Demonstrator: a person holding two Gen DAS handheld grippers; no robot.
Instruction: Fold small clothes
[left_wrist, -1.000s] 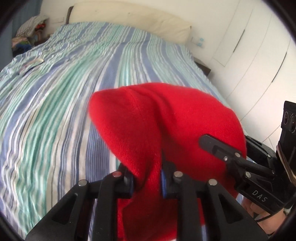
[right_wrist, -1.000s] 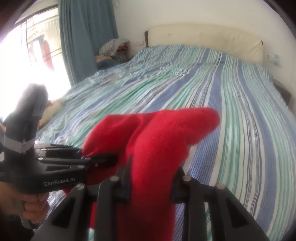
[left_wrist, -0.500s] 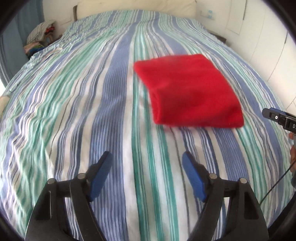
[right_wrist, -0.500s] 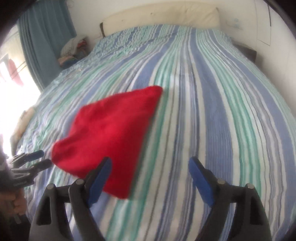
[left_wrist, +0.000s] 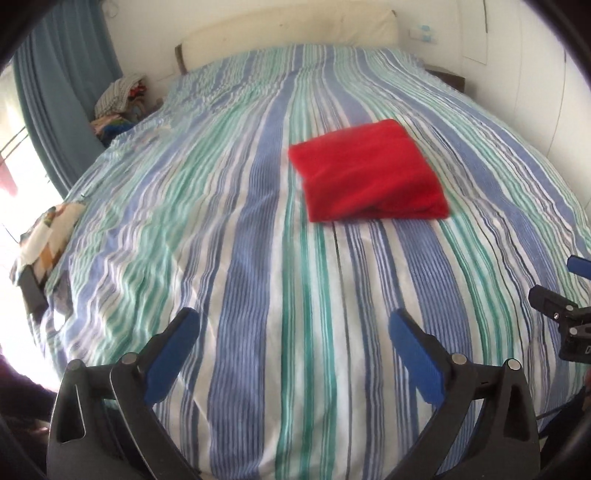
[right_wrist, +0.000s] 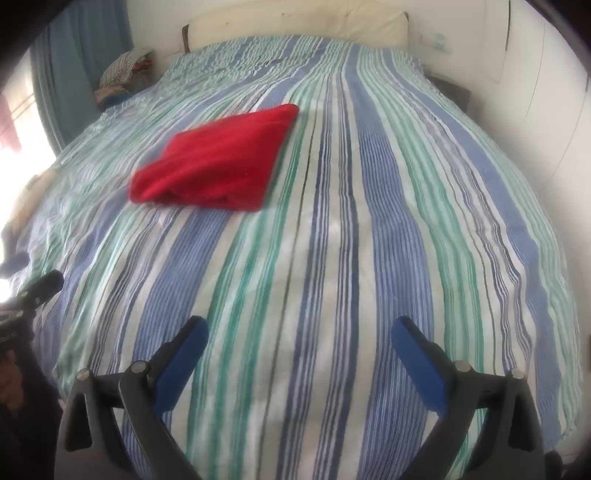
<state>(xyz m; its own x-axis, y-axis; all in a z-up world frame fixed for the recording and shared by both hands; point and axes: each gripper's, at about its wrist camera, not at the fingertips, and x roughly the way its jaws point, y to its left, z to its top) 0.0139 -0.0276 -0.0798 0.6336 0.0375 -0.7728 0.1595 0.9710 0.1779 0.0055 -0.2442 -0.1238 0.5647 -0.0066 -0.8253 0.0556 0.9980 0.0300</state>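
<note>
A folded red cloth lies flat on the striped bedspread, in the middle of the bed; it also shows in the right wrist view. My left gripper is open and empty, held well back from the cloth over the near part of the bed. My right gripper is open and empty too, back from the cloth, which lies ahead and to its left. The right gripper's tip shows at the right edge of the left wrist view.
A pile of clothes sits beside the bed at the far left by the blue curtain. A patterned cushion lies at the bed's left edge. A cream headboard and white wardrobe doors bound the far and right sides.
Both grippers opened and let go of the red cloth, which now lies folded on the bed. Both grippers have pulled back toward the near edge.
</note>
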